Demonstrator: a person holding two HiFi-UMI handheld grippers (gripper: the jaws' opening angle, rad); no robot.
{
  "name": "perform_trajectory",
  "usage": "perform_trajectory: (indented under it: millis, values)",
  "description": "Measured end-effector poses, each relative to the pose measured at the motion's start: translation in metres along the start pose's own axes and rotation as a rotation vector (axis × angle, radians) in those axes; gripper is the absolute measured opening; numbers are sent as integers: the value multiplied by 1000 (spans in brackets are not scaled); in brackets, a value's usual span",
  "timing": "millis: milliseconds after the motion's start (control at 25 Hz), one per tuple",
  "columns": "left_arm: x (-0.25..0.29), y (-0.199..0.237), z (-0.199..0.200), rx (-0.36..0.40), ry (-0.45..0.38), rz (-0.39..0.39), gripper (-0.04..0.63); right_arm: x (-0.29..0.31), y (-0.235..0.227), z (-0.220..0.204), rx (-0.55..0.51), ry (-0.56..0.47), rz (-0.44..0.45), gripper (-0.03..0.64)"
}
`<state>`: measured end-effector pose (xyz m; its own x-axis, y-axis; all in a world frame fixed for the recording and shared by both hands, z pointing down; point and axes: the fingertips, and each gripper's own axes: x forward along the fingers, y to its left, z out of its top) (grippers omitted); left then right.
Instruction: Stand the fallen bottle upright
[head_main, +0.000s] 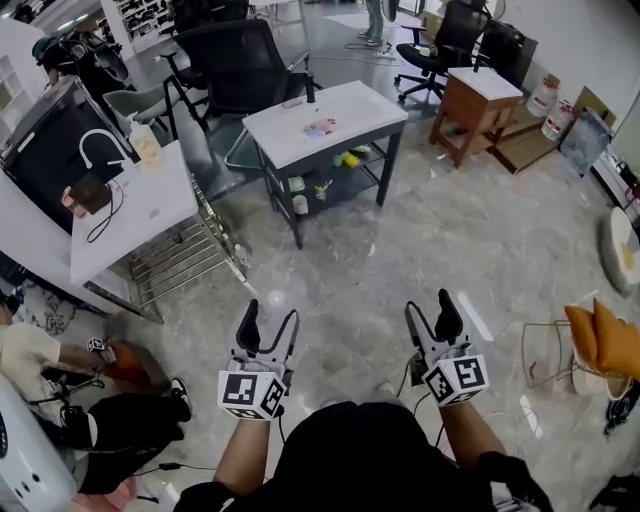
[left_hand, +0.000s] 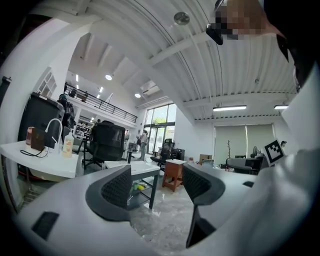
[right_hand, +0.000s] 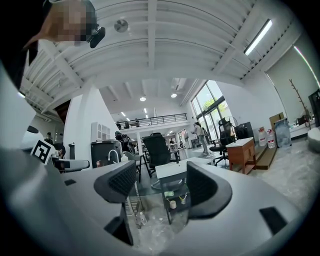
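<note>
The left claw is held over the grey marble floor. Its jaws are spread wide with nothing between them; past them are only the floor and, further ahead, the white-topped dark-framed bench. The right claw, near it, gapes as wide and grips nothing. Ahead of the right claw and a little left, a small clear plastic bottle is on the floor beside the metal wire rack — too small to tell whether it lies or stands.
</note>
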<state>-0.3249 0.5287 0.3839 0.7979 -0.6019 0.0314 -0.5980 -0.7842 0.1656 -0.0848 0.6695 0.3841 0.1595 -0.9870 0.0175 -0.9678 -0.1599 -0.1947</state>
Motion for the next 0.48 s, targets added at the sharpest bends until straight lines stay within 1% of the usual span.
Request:
perform_trajectory:
  millis: [200, 480]
  values:
    - [5, 14, -6, 2, 23, 4, 322, 11, 6, -7, -16, 17, 13, 313]
    - [46, 28, 2, 9, 3, 33, 324, 56, -21, -3, 10, -12, -2, 313]
